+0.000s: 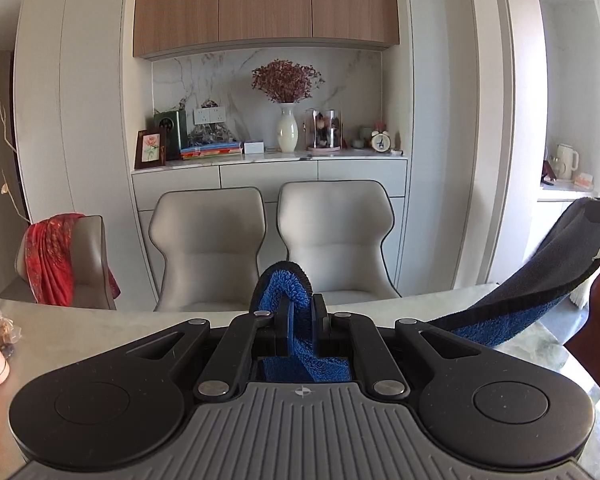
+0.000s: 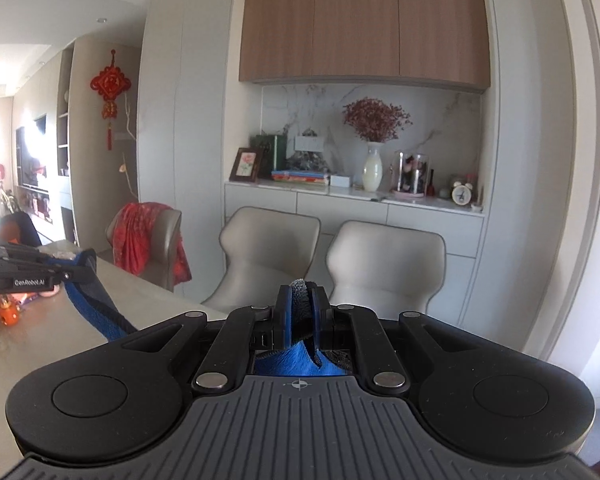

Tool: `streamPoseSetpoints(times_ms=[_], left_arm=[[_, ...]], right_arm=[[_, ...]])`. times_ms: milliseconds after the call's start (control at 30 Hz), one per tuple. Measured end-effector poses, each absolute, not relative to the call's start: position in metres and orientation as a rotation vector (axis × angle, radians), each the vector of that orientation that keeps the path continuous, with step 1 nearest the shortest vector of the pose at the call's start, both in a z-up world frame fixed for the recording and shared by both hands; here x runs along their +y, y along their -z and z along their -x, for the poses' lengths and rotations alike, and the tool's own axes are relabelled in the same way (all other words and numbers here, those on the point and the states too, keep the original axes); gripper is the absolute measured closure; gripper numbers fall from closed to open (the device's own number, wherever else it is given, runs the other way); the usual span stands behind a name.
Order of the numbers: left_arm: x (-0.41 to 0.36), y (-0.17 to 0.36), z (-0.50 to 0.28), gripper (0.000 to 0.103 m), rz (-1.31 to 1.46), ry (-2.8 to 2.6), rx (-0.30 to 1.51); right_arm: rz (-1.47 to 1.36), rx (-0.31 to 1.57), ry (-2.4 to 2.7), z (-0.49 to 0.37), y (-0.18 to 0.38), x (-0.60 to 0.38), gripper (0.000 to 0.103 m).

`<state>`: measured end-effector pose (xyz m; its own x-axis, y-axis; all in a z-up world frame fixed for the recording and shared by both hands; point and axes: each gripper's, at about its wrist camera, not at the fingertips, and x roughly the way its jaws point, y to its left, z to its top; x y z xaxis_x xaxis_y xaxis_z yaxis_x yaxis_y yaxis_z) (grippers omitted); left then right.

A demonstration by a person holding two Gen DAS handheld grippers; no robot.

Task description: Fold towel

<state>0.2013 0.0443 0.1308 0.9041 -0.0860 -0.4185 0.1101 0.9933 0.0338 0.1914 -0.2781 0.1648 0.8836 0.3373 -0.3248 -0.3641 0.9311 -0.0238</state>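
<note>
Left wrist view: the left hand-held gripper (image 1: 301,316) is clamped on a corner of the blue towel (image 1: 540,300), which stretches in the air toward the right, above the table (image 1: 100,332), probably to spread it flat before folding.

Right wrist view: the right hand-held gripper (image 2: 300,312) pinches the other corner, jaws closed on the cloth, keeping the edge taut.

Black left gripper (image 1: 301,312) and right gripper (image 2: 301,308): ribbed grey base, silver rivets, crosshair mark
</note>
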Motion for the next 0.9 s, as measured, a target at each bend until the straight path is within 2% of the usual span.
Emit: streamPoseSetpoints(times_ms=[133, 400, 633, 733, 833, 900], left_arm=[[0.049, -0.088, -0.183, 0.096, 0.0, 0.087, 0.516], [0.058, 0.027, -0.122, 0.096, 0.127, 0.066, 0.809], [0.065, 0.061, -0.093, 0.095, 0.136, 0.047, 0.908], [0.066, 0.07, -0.089, 0.09, 0.119, 0.045, 0.942], [0.065, 0.077, -0.085, 0.083, 0.1, 0.038, 0.986], [0.065, 0.081, -0.081, 0.073, 0.09, 0.033, 1.013]], right_arm=[[0.026, 0.442, -0.336, -0.173, -0.12, -0.289, 0.093], [-0.067, 0.793, -0.268, -0.127, 0.0, -0.302, 0.093], [-0.076, 0.969, -0.224, -0.094, 0.051, -0.303, 0.091], [-0.047, 1.023, -0.187, -0.088, 0.065, -0.303, 0.089], [-0.03, 1.067, -0.162, -0.082, 0.074, -0.305, 0.078], [-0.045, 1.066, -0.143, -0.079, 0.075, -0.31, 0.06]])
